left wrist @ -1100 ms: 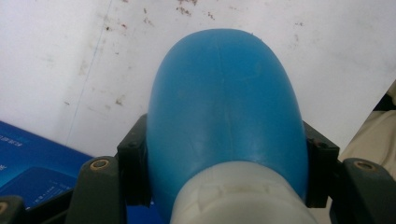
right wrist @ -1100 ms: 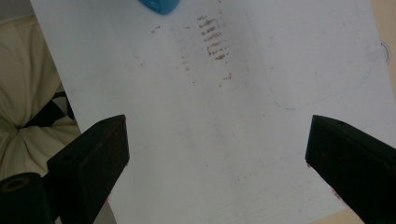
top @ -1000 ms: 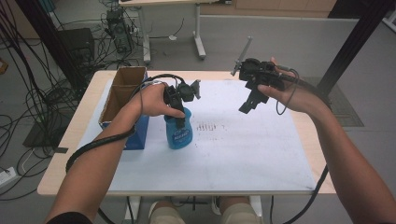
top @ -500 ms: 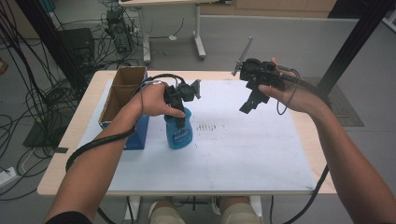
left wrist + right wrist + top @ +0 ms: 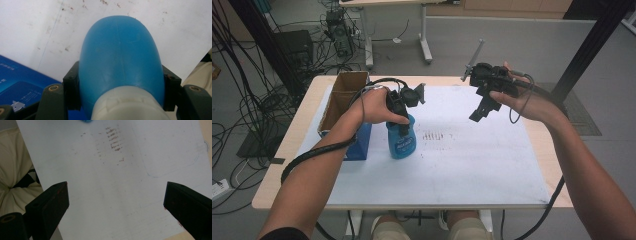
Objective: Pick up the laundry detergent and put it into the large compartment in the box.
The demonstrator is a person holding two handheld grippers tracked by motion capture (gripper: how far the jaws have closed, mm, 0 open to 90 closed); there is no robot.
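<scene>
My left gripper (image 5: 403, 116) clamps the blue bottle (image 5: 401, 141) upright on the white mat (image 5: 472, 160). My right gripper (image 5: 478, 111) hangs released. Next, judged: bring it to the bottle's top.

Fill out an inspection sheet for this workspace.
Surface: white sheet on a wooden table, brown smudges near the middle.
Job's things: blue bottle standing upright.
Clutter: blue box under an open cardboard box.
Grippers: left gripper shut on the bottle's shoulder; right gripper open, held above the sheet.
Cables: black cable along the left forearm.
Surroundings: floor cables, second table's legs.
</scene>
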